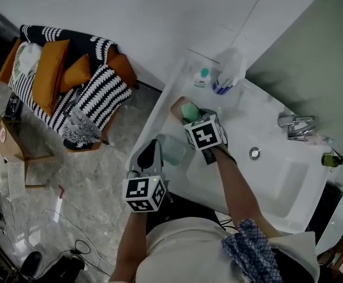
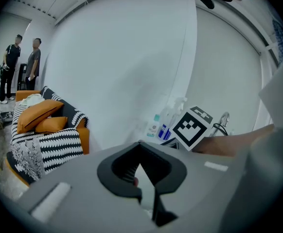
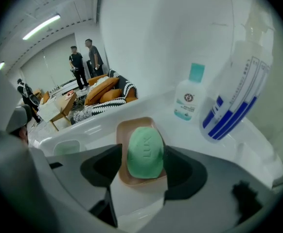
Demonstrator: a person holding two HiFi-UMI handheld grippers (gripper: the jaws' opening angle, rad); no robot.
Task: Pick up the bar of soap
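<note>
Green, the bar of soap (image 3: 145,152) lies in its peach soap dish (image 3: 122,135) on the washbasin ledge (image 3: 146,106), squarely between the wide-spread jaws of the right gripper (image 3: 142,160), seemingly lined up to clamp its sides, while the left gripper (image 2: 139,147) hangs closed and empty.

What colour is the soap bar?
Soap bar: mint green, in a peach dish; clearest in right gripper view.

A staged bathroom corner inside a large hall is indicated: a white washbasin (image 1: 289,187) with a chrome tap (image 1: 295,125) and toiletry bottles (image 1: 202,77) is set beside a striped sofa (image 1: 59,93), cables (image 1: 59,246) are strewn over the marble floor (image 1: 89,175), and strip lights (image 3: 42,26) are seen overhead.
</note>
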